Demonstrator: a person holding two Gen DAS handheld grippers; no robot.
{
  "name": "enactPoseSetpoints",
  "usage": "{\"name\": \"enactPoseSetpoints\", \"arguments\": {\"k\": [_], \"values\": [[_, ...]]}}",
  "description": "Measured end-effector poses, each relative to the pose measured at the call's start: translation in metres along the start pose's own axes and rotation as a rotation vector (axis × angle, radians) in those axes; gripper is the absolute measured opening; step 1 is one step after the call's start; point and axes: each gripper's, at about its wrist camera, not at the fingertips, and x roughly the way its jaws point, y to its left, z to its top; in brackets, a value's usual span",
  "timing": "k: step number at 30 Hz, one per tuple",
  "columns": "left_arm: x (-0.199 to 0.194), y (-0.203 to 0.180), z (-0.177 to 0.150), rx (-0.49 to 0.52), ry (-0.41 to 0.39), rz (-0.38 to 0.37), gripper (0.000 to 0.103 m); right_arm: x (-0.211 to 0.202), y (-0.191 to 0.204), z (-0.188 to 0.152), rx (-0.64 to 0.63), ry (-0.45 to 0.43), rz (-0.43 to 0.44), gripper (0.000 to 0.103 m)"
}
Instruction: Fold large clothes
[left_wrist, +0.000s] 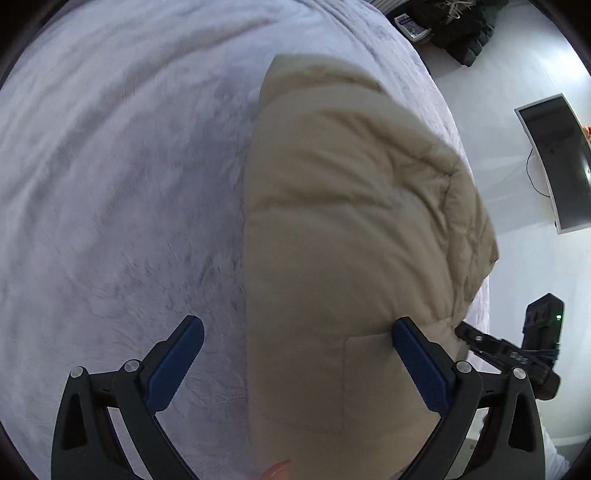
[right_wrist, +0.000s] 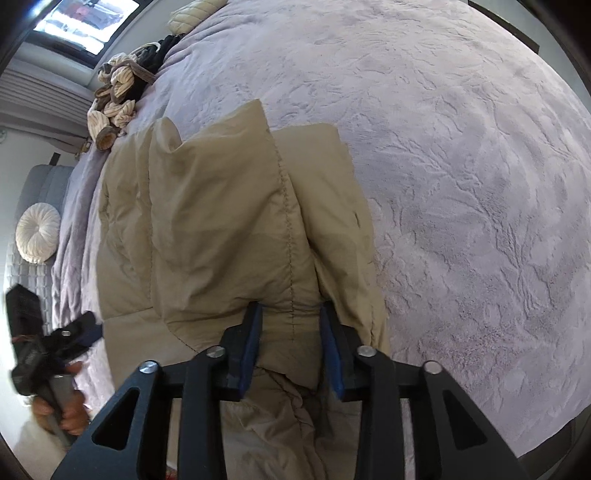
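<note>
Beige puffer jacket (right_wrist: 221, 221) looks soft, bulky, prob slippery; right gripper (right_wrist: 291, 332) pinches seam fold; left gripper (left_wrist: 295, 354) spread wide; best grip: stitched edges.

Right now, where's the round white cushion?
Right wrist view, far left: round white cushion rests against the grey headboard, left of the beige puffer jacket.
</note>
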Motion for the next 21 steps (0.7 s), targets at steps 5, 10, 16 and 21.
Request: {"name": "enactPoseSetpoints", "arguments": {"k": [5,10,16,21], "values": [[0.006,0.01,0.001,-0.05,-0.002,-0.069,0.102,-0.023,0.002,0.005,-0.041,-0.017,0.021,0.061],[0.009,0.022,0.004,-0.08,0.025,-0.158,0.102,-0.032,0.0,0.015,-0.082,-0.039,0.012,0.088],[0.017,0.052,0.003,-0.156,0.056,-0.269,0.102,-0.003,-0.014,0.026,-0.075,0.063,0.094,0.089],[0.028,0.069,0.008,-0.158,0.073,-0.322,0.102,0.027,-0.021,0.037,-0.089,0.128,0.131,0.089]]}}
